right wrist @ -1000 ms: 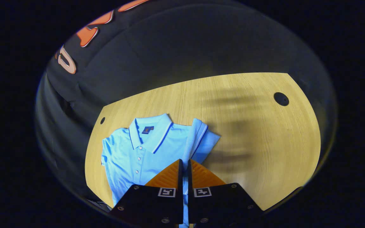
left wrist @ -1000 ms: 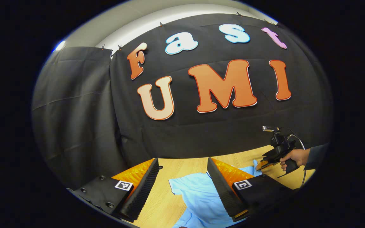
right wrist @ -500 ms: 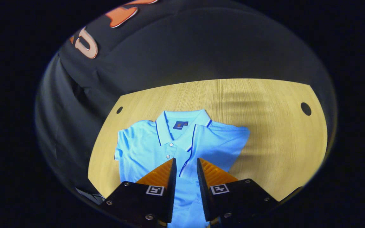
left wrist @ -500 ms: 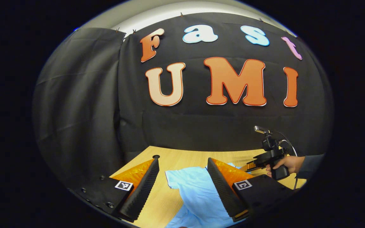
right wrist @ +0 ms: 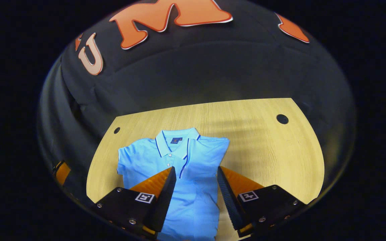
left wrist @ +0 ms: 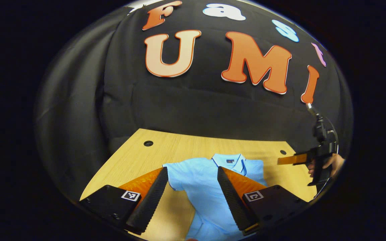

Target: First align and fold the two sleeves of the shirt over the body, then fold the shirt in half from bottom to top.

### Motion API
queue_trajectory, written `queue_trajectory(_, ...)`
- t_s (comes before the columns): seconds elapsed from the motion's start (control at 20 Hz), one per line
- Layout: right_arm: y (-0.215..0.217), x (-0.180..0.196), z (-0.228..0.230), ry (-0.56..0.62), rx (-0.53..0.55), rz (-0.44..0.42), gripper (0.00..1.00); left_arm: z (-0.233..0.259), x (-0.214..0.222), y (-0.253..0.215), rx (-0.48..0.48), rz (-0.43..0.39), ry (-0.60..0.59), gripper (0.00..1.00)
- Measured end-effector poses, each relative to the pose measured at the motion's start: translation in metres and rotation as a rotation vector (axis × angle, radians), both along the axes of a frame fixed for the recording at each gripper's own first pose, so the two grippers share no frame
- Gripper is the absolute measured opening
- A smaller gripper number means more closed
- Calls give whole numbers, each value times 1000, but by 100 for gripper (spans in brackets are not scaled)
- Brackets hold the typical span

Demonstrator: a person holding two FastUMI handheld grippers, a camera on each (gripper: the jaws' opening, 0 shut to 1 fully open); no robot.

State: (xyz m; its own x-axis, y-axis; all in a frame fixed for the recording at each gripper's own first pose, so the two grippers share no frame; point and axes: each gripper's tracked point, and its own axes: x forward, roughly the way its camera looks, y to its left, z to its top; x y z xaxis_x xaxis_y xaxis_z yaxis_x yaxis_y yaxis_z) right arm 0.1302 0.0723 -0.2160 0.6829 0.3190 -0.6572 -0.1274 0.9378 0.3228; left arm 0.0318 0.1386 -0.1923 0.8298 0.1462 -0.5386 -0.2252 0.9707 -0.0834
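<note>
The lower hem of the shirt (right wrist: pixel 186 167) is cut off at the bottom edge in both views, and parts of its body are hidden behind the fingers. The shirt, a light blue polo of fine knit with a dark-trimmed collar and a buttoned placket, is laid flat on the table (right wrist: pixel 263 147), collar toward the wall. In the right gripper view, one sleeve is seen folded over the body, its dark-trimmed cuff lying beside the placket; the other sleeve is spread out on the wood. The table is pale wood grain with round dark holes near its far corners. The right gripper (right wrist: pixel 195 174) is held over the shirt, jaws apart, nothing between them. The left gripper (left wrist: pixel 191 174) is likewise spread wide and empty above the shirt. Ridged, wedge-shaped fingers are noted on both. In the left gripper view, the right gripper (left wrist: pixel 288 160) is seen far off, held by a hand (left wrist: pixel 330 164) partly cut off.
</note>
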Motion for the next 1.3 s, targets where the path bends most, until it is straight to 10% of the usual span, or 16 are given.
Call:
queue_trajectory(0.55, -40, -96, 16, -95, -132, -198, 90, -144, 72, 53, -124, -62, 358, 99)
queue_trajectory(1.3, -53, -144, 18, -77, -146, -262, 93, -255, 98, 79, -143, 118, 625, 98)
